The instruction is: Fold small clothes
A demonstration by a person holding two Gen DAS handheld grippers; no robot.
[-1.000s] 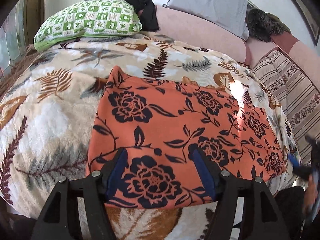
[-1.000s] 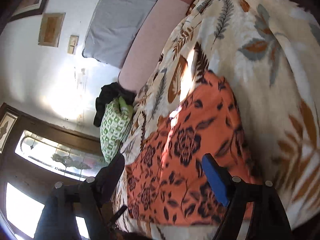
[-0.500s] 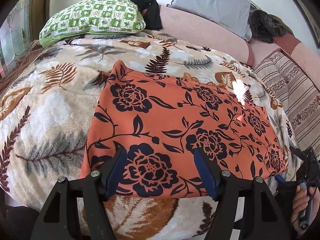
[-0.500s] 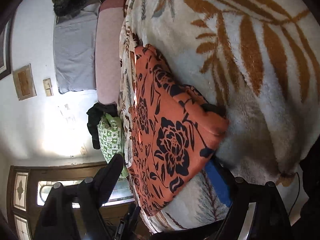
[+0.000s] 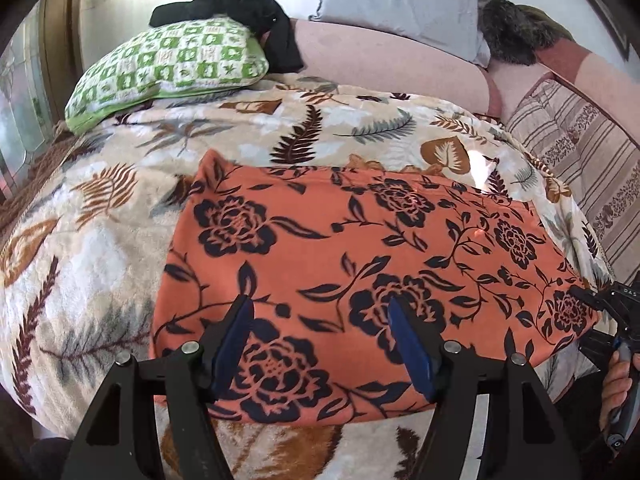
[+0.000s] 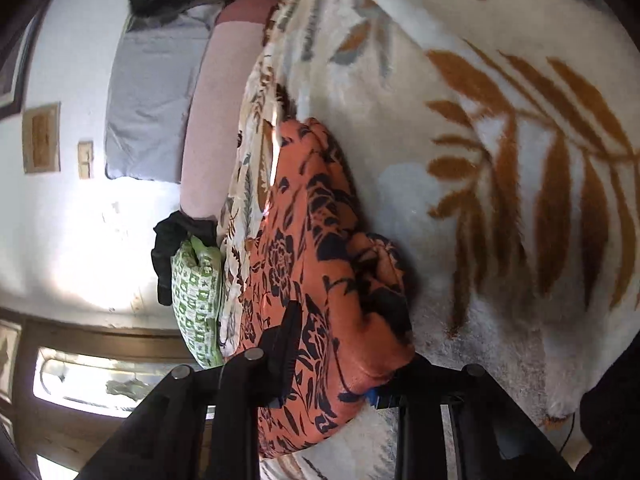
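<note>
Right wrist view alone shows the right gripper (image 6: 332, 344) closing on the orange floral cloth's (image 6: 320, 264) bunched corner; the left gripper (image 5: 320, 344) hovers released over its near edge.

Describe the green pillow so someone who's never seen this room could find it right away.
Start at the leaf-patterned blanket covering the bed. At its far left end lies the pillow, with a black garment draped behind it. It alone has a green-and-white checked cover; the other cushion is plain grey.

The orange cloth (image 6: 320, 280) covers the blue pad of one finger of the right hand-held gripper (image 6: 332, 364), so whether it presses cannot be told. The leaf blanket (image 6: 520, 160) is blurred. The hand (image 5: 618, 384) is cut off by the picture's edge.
</note>
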